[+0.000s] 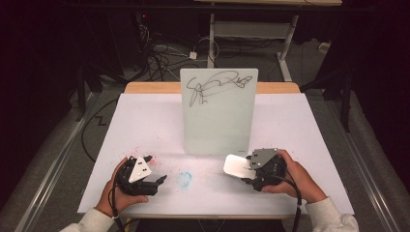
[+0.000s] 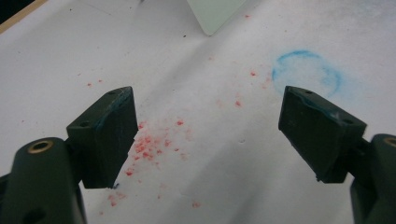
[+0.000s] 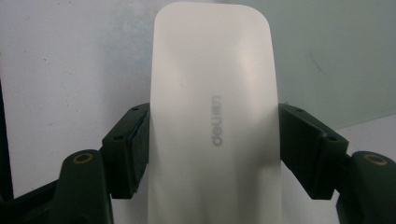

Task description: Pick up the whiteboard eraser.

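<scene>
White table (image 1: 145, 121); right tool (image 3: 212, 140) clamping white eraser (image 3: 212, 93), left tool (image 2: 208, 135) wide.

Board (image 1: 219, 111) stands upright at the table's (image 1: 145, 125) middle, toward the far edge. Left gripper (image 1: 153, 175) sits near the front edge, left of the board; the ring mark (image 1: 184, 179) lies on the table just right of it. Right gripper (image 1: 247, 170), front right, clamps the eraser (image 1: 236, 166), just before the board's lower right corner.
</scene>
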### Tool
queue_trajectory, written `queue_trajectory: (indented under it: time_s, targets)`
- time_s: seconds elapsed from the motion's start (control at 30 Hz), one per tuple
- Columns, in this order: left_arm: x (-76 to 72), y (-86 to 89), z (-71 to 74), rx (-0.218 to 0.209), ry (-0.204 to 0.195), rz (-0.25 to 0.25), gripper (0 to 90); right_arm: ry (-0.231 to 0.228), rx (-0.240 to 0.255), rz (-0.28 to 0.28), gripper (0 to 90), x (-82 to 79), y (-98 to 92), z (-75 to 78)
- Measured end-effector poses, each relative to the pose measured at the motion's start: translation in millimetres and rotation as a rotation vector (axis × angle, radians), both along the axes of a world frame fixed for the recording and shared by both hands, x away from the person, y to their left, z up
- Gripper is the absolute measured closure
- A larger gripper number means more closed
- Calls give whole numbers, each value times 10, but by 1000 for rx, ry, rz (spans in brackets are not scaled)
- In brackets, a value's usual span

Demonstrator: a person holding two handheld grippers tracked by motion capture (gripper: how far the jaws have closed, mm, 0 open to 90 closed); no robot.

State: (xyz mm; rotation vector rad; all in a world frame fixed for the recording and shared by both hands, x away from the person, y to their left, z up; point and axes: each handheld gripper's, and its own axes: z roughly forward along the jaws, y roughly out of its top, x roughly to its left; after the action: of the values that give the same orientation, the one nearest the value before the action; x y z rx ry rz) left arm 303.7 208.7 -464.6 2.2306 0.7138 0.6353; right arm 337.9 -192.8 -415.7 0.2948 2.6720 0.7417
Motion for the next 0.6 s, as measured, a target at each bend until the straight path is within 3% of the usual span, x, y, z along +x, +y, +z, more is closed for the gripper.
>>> queue_trajectory:
  time_s: [0.07,0.3,0.6]
  targets:
    - [-2,2,2,0,-2,1,188,-8,3,5,312,-2,-6,6]
    - [-5,17,17,-1,-19,3,187,-41,70,-60,312,-42,-81,35]
    - [8,44,25,-21,-27,9,182,-119,148,-148,312,-63,-160,40]
